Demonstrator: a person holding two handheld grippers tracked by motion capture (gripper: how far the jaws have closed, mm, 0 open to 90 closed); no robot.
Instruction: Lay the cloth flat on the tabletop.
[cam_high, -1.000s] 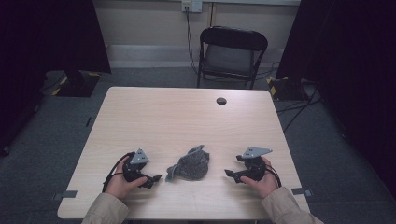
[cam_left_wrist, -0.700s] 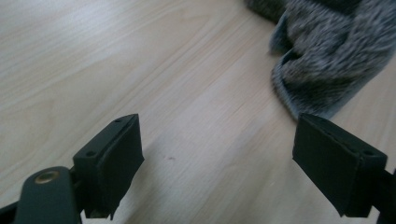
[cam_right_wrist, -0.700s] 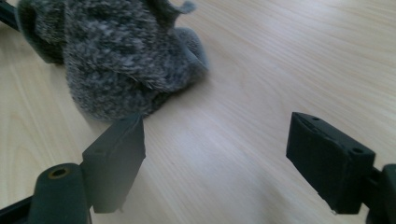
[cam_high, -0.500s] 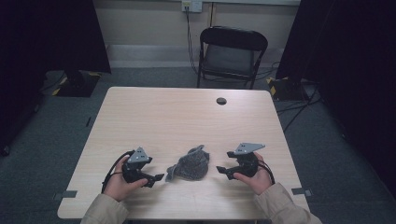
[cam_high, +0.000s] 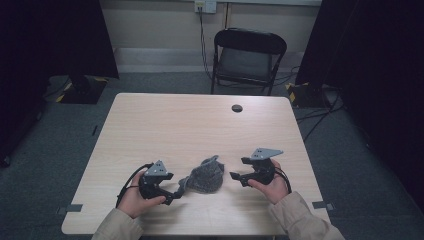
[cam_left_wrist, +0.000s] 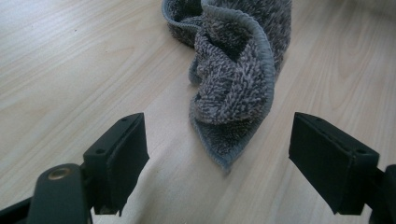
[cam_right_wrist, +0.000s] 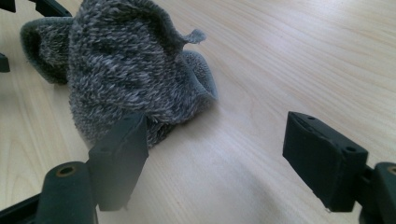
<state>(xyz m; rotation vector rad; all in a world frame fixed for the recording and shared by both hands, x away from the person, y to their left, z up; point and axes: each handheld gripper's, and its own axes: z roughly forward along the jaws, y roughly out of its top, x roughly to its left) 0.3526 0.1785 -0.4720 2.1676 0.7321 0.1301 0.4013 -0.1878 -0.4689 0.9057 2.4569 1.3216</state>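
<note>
A crumpled grey towel (cam_high: 206, 175) lies on the wooden table (cam_high: 200, 125) near its front edge, between my two grippers. My left gripper (cam_high: 176, 194) is open at the towel's left end. In the left gripper view a hemmed corner of the towel (cam_left_wrist: 233, 88) points down between the wide-apart jaws of the left gripper (cam_left_wrist: 233, 158), just short of them. My right gripper (cam_high: 234, 176) is open right of the towel. In the right gripper view the towel (cam_right_wrist: 126, 70) bulks just beyond the right gripper (cam_right_wrist: 224, 154), whose left jaw is at its near edge.
A small dark round grommet (cam_high: 237, 108) is set in the table's far side. A black folding chair (cam_high: 247, 57) stands behind the table. A person's hands and beige sleeves (cam_high: 300, 215) come in at the bottom.
The right gripper has moved left, closer to the towel. The left gripper has stayed by the towel's left end. The towel has not moved.
</note>
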